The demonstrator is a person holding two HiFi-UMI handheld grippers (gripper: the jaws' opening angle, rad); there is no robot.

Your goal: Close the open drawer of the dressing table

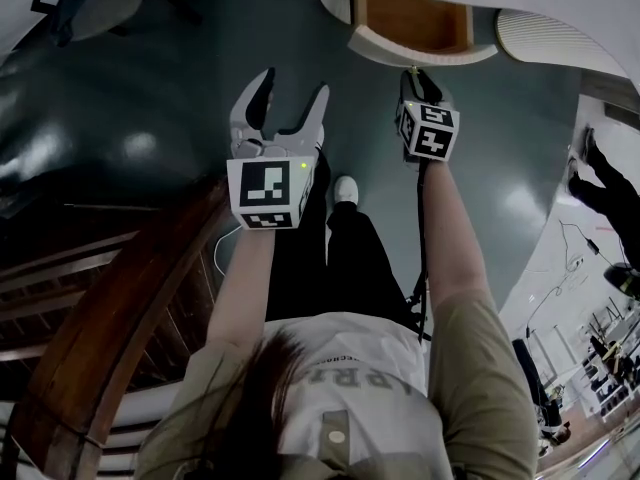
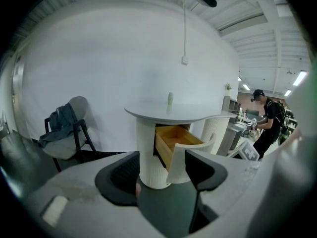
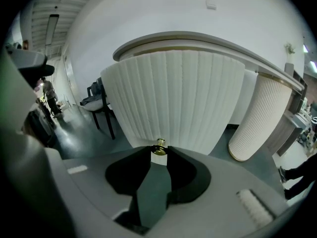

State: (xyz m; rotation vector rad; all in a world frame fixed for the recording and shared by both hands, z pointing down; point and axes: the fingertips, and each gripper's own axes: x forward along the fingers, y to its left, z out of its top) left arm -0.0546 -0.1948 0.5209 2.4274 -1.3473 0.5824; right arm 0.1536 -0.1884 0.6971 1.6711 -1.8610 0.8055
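The person's 2 forearms reach forward over the dark floor (image 1: 150, 88). The left gripper (image 1: 293, 86) hangs short of the furniture, tilted slightly down, its jaws spread wide with nothing between them. The right gripper (image 1: 420, 76) stretches farther and angles more steeply down, clenched on the small brass knob (image 3: 159, 147) of the ribbed drawer (image 1: 415, 18). The drawer stands pulled out from the round white dressing table (image 2: 168, 110).

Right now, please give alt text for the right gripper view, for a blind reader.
The right hand-held gripper grips a small brass knob on the ribbed white drawer front. A dark chair stands behind at left.
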